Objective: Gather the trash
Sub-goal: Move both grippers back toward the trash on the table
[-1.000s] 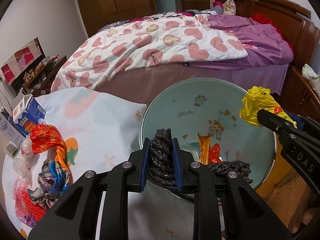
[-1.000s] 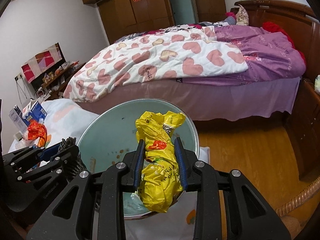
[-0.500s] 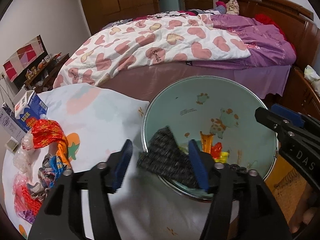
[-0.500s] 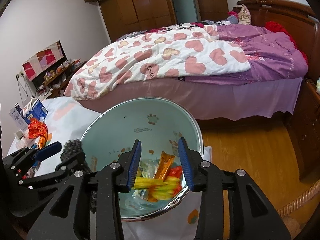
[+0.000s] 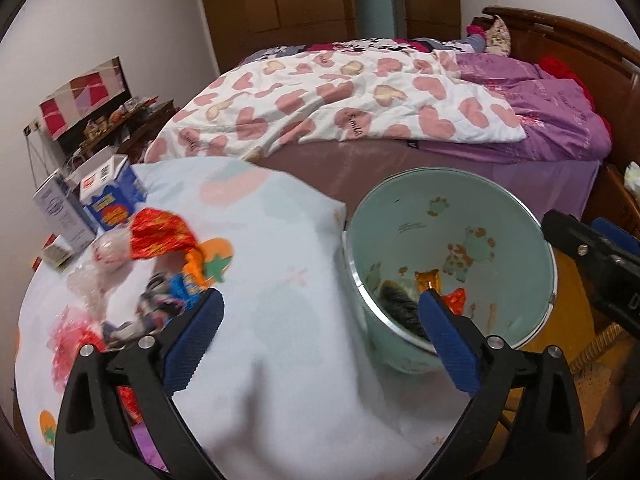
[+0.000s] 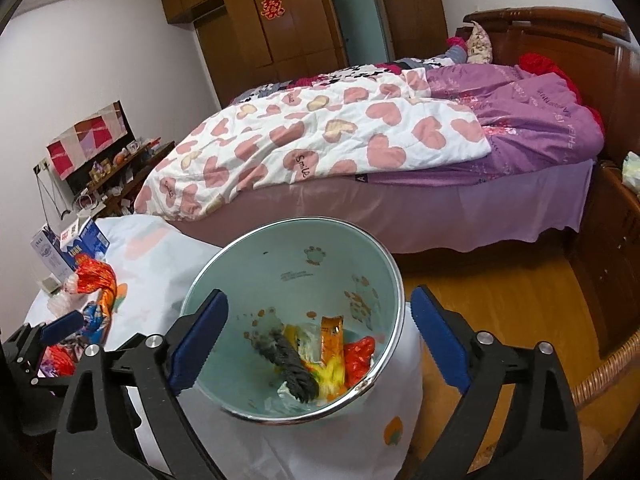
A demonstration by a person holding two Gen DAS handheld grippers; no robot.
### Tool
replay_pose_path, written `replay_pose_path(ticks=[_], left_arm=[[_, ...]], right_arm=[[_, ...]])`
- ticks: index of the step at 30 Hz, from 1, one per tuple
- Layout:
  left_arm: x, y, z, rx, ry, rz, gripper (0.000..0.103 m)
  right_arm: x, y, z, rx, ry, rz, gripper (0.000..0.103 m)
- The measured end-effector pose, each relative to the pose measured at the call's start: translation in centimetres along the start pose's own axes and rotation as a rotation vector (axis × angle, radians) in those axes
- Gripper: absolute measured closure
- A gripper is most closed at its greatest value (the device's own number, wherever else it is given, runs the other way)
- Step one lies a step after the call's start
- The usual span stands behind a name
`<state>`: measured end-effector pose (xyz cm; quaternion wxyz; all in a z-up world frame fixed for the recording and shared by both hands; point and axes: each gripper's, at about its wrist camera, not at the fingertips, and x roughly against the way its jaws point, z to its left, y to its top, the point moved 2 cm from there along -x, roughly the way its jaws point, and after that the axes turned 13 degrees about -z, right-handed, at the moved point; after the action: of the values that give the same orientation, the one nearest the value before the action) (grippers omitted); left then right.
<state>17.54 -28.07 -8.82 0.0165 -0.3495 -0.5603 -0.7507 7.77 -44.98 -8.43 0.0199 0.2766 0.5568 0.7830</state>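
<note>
1. Judging from the bin's contents, the job looks partly done: the pale green bin [image 6: 304,264] in the lower centre of the right wrist view already holds a dark knitted rag [image 6: 290,356], a yellow bag [image 6: 326,374], an orange sachet [image 6: 333,334] and a red wrapper [image 6: 359,356], all lying at the bottom.
2. Both tongs are released and carry nothing. The right gripper [image 6: 316,340] has its blue pads spread wide, framing the bin's mouth from above; the left gripper [image 5: 320,340] is spread just as wide, its right pad overlapping the bin's near rim in the picture.
3. What is left sits at the left of the left wrist view: a red-and-orange foil wrapper [image 5: 162,234], a clear crumpled bag [image 5: 102,264], a blue-patterned wrapper [image 5: 172,300] and a pink netted piece [image 5: 70,350], clustered together on the cloth and well apart from the bin. They are somewhat blurred, so I cannot count them exactly.
4. The surface is a table covered by a pale printed cloth [image 5: 280,248] with fruit motifs; the bin stands just beside its right edge. Two cartons [image 5: 86,210] stand at the cloth's far left edge; whether they count as trash I cannot tell.
5. The room is a bedroom: a bed with a heart-print quilt [image 6: 320,140] fills the upper middle, a dark wooden wardrobe [image 6: 288,20] stands behind it, and wood flooring [image 6: 500,300] shows at the right.
</note>
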Motion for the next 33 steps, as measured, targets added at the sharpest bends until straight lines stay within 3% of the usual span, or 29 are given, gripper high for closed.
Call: replay_pose_path(ticks=[7, 13, 21, 31, 33], left_arm=[[2.5, -1.0, 3.2, 0.027, 0.054, -0.027, 0.006], [4.0, -1.8, 5.9, 0.050, 0.084, -0.027, 0.006], [6.3, -3.9, 10.3, 0.073, 0.137, -0.032, 0.006], [8.9, -8.8, 19.2, 0.115, 0.301, 0.001, 0.006], [9.2, -9.9, 21.0, 0.138, 0.314, 0.017, 0.006]], right_arm=[[2.3, -0.4, 3.0, 0.054, 0.013, -0.059, 0.009], [4.3, -0.9, 5.9, 0.090, -0.004, -0.169, 0.009], [3.9, -2.5, 10.2, 0.097, 0.088, -0.058, 0.009], [3.4, -5.2, 16.6, 0.179, 0.214, 0.020, 0.010], [3.2, -5.8, 17.4, 0.189, 0.240, 0.039, 0.015]])
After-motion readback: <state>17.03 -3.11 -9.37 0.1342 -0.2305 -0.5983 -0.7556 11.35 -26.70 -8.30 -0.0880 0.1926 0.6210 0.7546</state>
